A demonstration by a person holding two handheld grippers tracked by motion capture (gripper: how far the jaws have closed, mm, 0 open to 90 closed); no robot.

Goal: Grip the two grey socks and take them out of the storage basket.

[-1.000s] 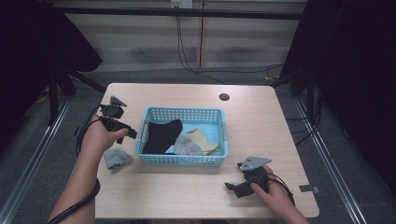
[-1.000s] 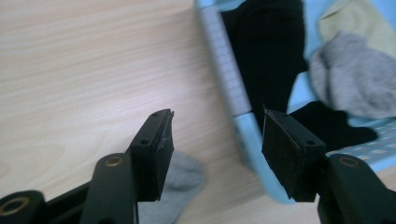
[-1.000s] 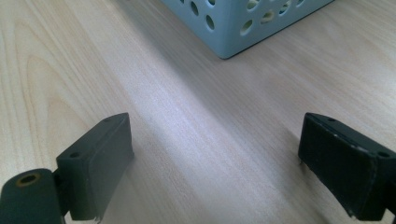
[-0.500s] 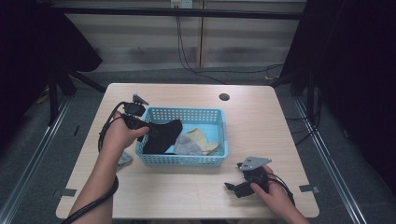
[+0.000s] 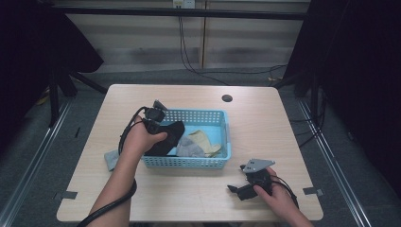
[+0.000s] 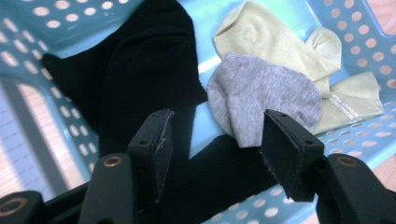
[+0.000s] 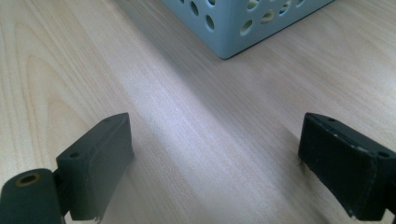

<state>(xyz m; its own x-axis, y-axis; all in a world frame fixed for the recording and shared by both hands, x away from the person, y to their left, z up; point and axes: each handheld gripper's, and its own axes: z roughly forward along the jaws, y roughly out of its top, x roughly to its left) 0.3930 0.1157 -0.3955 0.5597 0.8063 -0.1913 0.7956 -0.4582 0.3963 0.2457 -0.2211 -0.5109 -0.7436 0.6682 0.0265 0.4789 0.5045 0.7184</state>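
A: Left gripper (image 6: 212, 140)?
B: Held over the left end of the basket (image 5: 226, 137), jaws parted, nothing between them; poised above the black sock (image 6: 144, 79).

A: Right gripper (image 7: 215, 163)?
B: Resting low on the table (image 5: 265, 118) near the basket's front right corner, jaws wide apart, empty.

A: Contents of basket?
B: Black sock along the left side; grey sock (image 6: 266, 95) just beside it, overlapping a pale yellow pair (image 6: 280, 42). Another grey sock (image 5: 111, 159) outside, on the table by the left wall.

A: Handling?
B: Probably light, limp, unbreakable. Likely to sag and drag on neighbours. Best pinched at a raised fold or cuff, clear of the grey sock's edge.
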